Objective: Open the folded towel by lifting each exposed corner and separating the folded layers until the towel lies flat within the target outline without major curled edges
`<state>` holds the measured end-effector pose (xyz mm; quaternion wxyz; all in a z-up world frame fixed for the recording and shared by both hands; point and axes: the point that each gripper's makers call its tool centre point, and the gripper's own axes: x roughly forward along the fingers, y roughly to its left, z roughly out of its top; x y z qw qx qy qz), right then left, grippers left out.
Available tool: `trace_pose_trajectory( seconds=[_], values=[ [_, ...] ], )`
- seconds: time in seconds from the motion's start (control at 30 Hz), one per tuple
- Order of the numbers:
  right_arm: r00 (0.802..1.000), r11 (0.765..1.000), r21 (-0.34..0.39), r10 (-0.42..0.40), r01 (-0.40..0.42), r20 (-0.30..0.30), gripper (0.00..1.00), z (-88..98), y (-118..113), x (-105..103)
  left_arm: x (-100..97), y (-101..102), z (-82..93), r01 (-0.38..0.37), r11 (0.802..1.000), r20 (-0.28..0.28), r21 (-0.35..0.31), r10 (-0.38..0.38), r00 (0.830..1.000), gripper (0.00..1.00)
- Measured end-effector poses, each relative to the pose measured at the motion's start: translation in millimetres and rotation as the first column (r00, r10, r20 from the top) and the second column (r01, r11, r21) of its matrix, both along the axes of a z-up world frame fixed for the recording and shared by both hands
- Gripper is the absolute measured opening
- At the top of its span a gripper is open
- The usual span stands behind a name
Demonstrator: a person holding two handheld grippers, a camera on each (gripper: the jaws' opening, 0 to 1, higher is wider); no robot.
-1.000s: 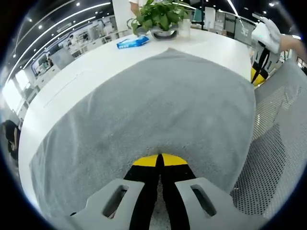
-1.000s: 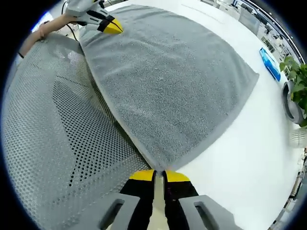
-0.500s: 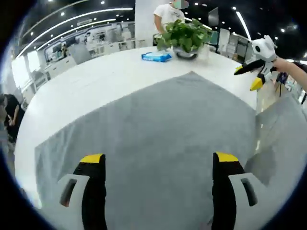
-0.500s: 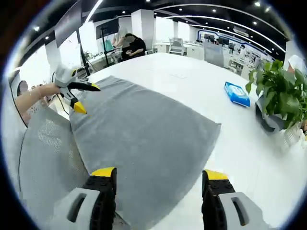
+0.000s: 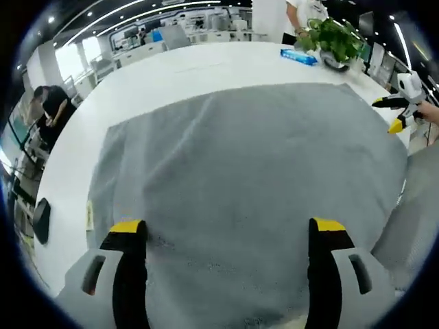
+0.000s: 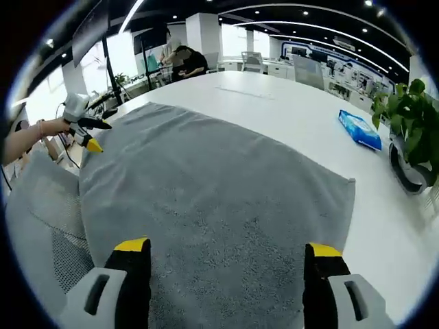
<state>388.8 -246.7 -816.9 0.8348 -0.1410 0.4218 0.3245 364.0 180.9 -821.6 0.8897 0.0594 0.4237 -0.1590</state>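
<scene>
A grey towel (image 5: pixel 247 178) lies spread out on the white table (image 5: pixel 171 75); in the right gripper view the same towel (image 6: pixel 206 199) reaches from the near edge toward the table's middle. My left gripper (image 5: pixel 226 236) hovers open over the towel's near part, with nothing between its yellow-tipped fingers. My right gripper (image 6: pixel 223 253) is also open above the towel, holding nothing. The right gripper (image 5: pixel 401 103) shows at the right edge of the left gripper view, and the left gripper (image 6: pixel 81 123) shows at the left of the right gripper view, held by a hand.
A potted plant (image 5: pixel 333 41) and a blue packet (image 5: pixel 298 56) sit at the table's far side; the plant (image 6: pixel 411 130) and packet (image 6: pixel 360 129) also appear in the right gripper view. A mesh chair back (image 6: pixel 41 219) stands by the towel's near edge. People sit in the background.
Both grippers went from shut on the towel's near edge to open and lifted off it. Both views have since swung across the towel, which now lies wider and flatter.
</scene>
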Motion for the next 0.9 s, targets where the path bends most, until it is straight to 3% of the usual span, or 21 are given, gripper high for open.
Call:
trace_pose_trajectory(
  seconds=[0.07,0.13,0.37,0.9],
  values=[
    [0.998,0.999,-0.045,-0.008,0.005,-0.060,0.89,-11.7,-6,-7,3.3,2,3.5,0.001,1.000,0.010,0.029,-0.002,1.000,0.99],
    [1.000,0.998,-0.055,0.015,-0.016,-0.009,0.90,-9.8,-6,-2,4.5,1,4.3,0.013,0.999,-0.001,0.032,-0.013,1.000,1.00],
    [1.000,0.999,-0.034,-0.019,0.019,0.007,0.93,-8.6,-15,18,21.2,-4,2.4,0.081,0.997,-0.007,0.022,-0.080,0.997,1.00],
    [0.995,0.996,-0.005,-0.086,0.087,0.045,0.93,-8.4,-40,75,90.0,-29,3.9,0.129,0.992,0.038,0.011,-0.129,0.991,1.00]
  ],
)
